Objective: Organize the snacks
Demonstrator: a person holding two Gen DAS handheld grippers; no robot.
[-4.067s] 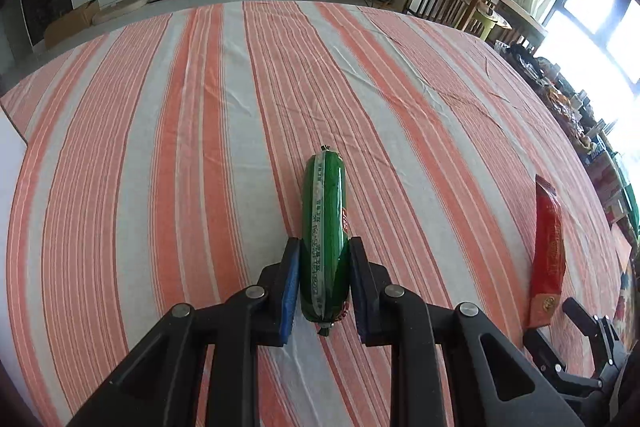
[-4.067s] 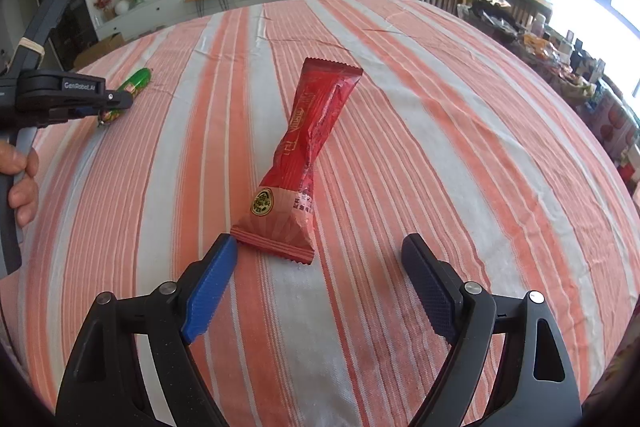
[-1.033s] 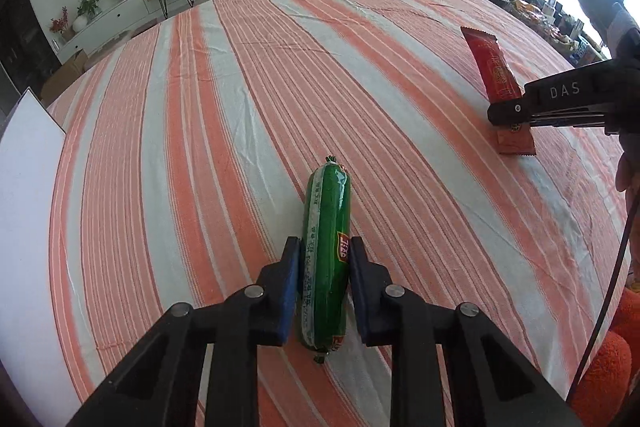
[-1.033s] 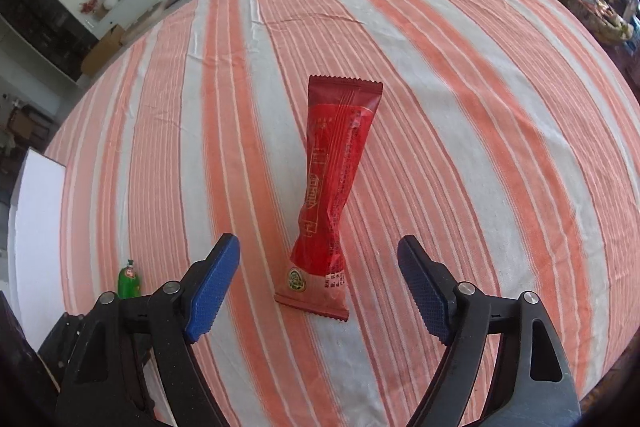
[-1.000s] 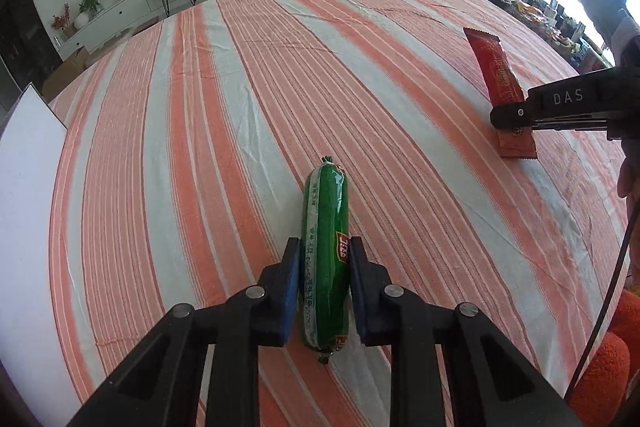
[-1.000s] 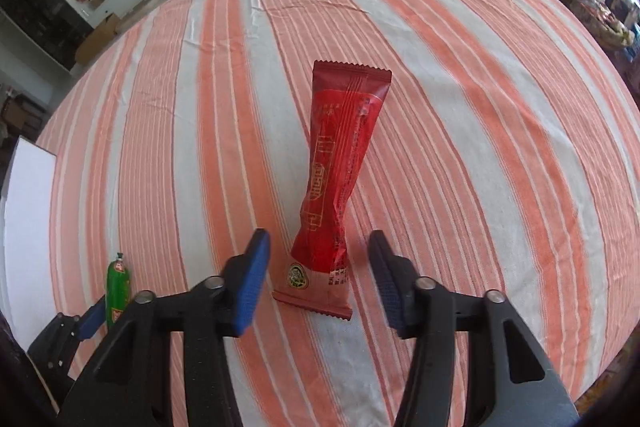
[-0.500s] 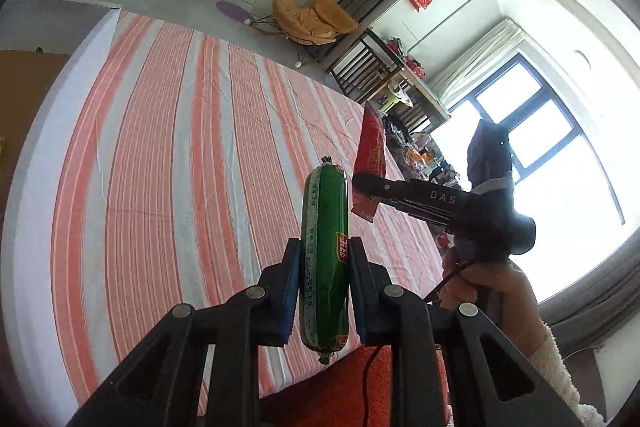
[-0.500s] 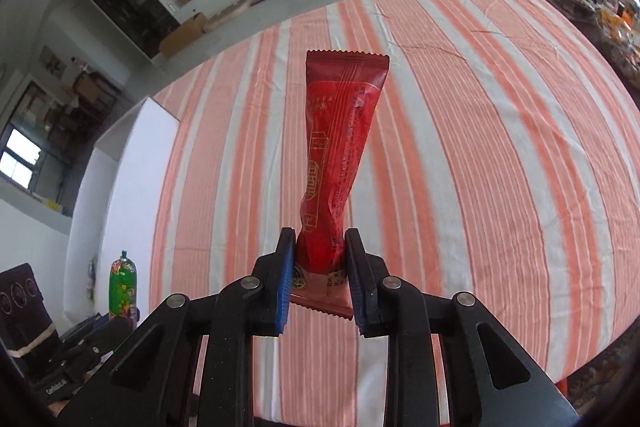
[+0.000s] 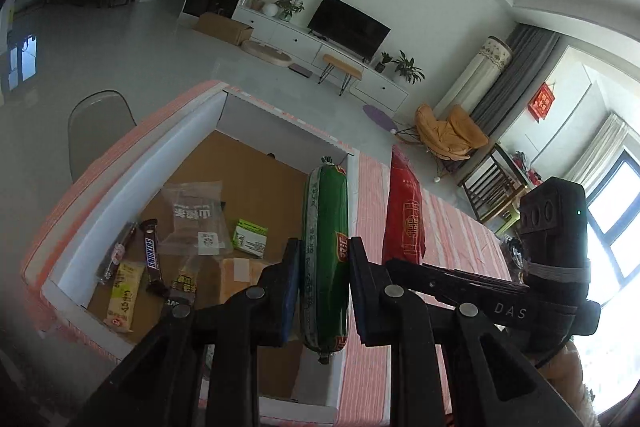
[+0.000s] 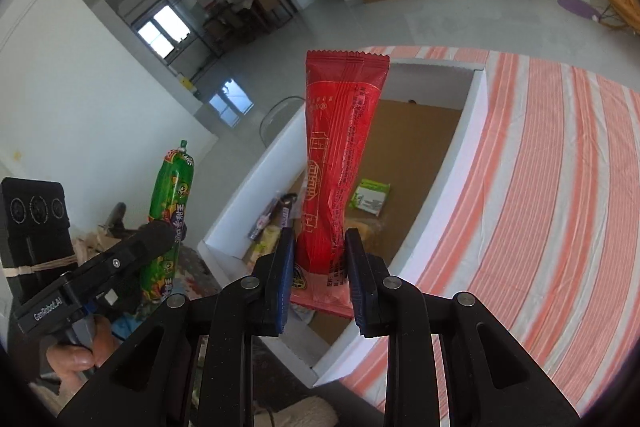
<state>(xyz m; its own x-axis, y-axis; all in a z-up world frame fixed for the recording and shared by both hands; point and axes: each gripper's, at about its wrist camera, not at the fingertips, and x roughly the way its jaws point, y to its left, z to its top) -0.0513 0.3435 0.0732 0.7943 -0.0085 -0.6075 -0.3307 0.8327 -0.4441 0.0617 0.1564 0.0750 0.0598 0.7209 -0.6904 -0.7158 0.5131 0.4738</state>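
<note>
My left gripper (image 9: 323,289) is shut on a green sausage stick (image 9: 325,247) and holds it in the air over the white-walled cardboard box (image 9: 136,171). The stick also shows in the right wrist view (image 10: 170,223). My right gripper (image 10: 320,277) is shut on the lower end of a red snack packet (image 10: 338,163), held upright above the same box (image 10: 452,171). The packet also shows in the left wrist view (image 9: 404,215), just right of the sausage.
Inside the box lie several snacks: a Snickers bar (image 9: 152,259), a yellow packet (image 9: 126,291), a clear bag (image 9: 196,219) and a small green-white pack (image 9: 250,237). The striped tablecloth (image 10: 560,187) lies right of the box. A chair (image 9: 100,123) stands beyond it.
Both grippers have swung left from over the striped table to above the open box, each still carrying its snack. The box's contents have come into view.
</note>
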